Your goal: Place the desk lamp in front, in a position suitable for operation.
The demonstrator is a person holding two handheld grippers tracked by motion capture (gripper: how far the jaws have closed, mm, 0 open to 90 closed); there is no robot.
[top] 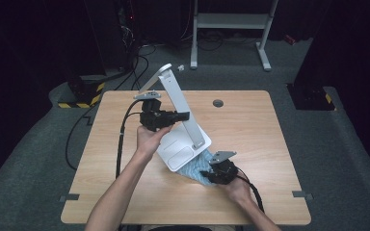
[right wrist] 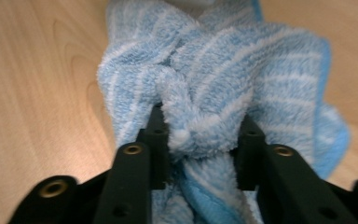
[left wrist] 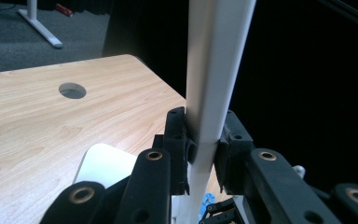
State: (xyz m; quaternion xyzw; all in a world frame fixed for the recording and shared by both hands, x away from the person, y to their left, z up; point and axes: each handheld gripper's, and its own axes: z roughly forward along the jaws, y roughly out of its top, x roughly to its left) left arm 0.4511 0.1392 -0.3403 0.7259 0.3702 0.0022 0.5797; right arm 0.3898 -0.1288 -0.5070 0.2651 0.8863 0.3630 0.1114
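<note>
Item one: a white desk lamp [top: 180,120] with a flat rectangular base and a tall slanted arm, standing near the middle of the wooden bench [top: 250,125], its head reaching toward the far left. We hold its arm with the left hand-held gripper [top: 183,115], whose jaws are clamped on either side of the white stem, as the left gripper view shows [left wrist: 204,154]; we judge this grip is there to steady the lamp so it does not slide or tip while it is worked on. Item two: a blue-and-white striped terry cloth [top: 195,168], bunched on the bench just to the near right of the lamp's base and touching it. The right hand-held gripper [top: 211,174] comes at it from the near side and has its jaws pinching a thick fold of the pile between them [right wrist: 200,135], the cloth bulging out on both sides; we take it that gathering a wad gives a firm pad for wiping the lamp. Item three: a round cable hole [top: 218,103] in the bench, far of the lamp, unused. Beyond the bench, grey floor [top: 318,144] and a white frame's feet [top: 231,29].
</note>
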